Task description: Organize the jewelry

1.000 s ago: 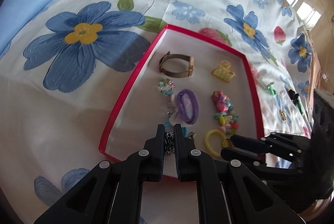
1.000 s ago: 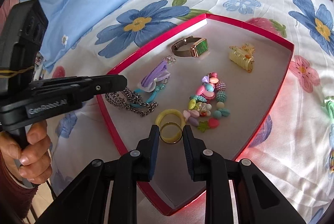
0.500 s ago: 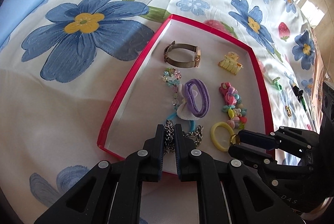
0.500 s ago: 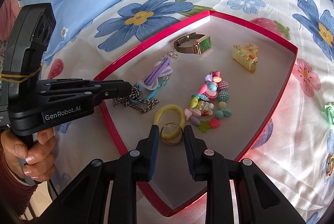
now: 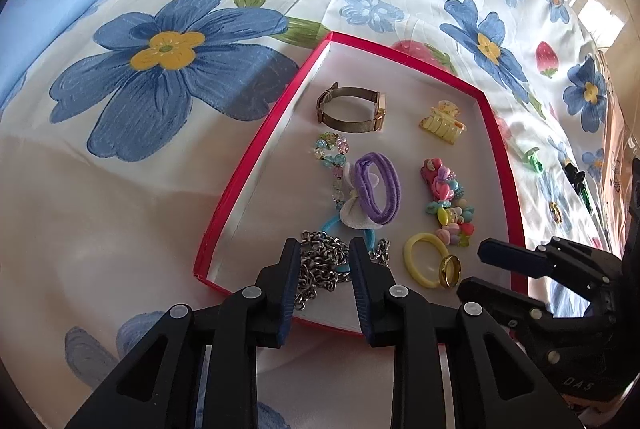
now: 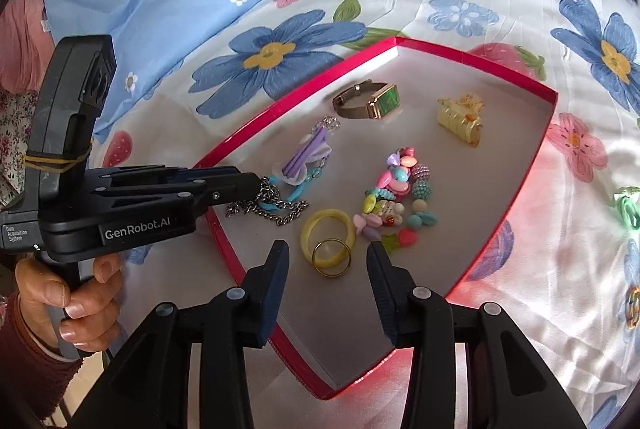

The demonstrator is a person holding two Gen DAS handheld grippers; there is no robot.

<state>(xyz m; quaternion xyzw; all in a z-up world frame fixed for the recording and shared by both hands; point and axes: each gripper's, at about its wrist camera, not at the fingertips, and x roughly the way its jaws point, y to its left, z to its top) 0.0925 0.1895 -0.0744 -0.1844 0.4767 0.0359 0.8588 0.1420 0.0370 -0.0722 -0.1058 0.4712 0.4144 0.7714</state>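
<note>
Red-rimmed tray [image 5: 256, 153]: release step.
- Your left gripper [image 5: 325, 249]: jaws opening, silver chain [image 5: 320, 269] loose between them on the tray floor.
- Your right gripper [image 6: 327, 249]: jaws opening over gold ring [image 6: 331, 257], unpressed, on the yellow hair tie [image 6: 327, 229].
- Next, likely: lift both clear.

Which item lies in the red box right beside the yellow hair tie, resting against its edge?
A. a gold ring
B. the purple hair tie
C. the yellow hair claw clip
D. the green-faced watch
A: the gold ring rests against the near edge of the yellow hair tie, while the watch and clip lie at the far end of the red box.
</note>
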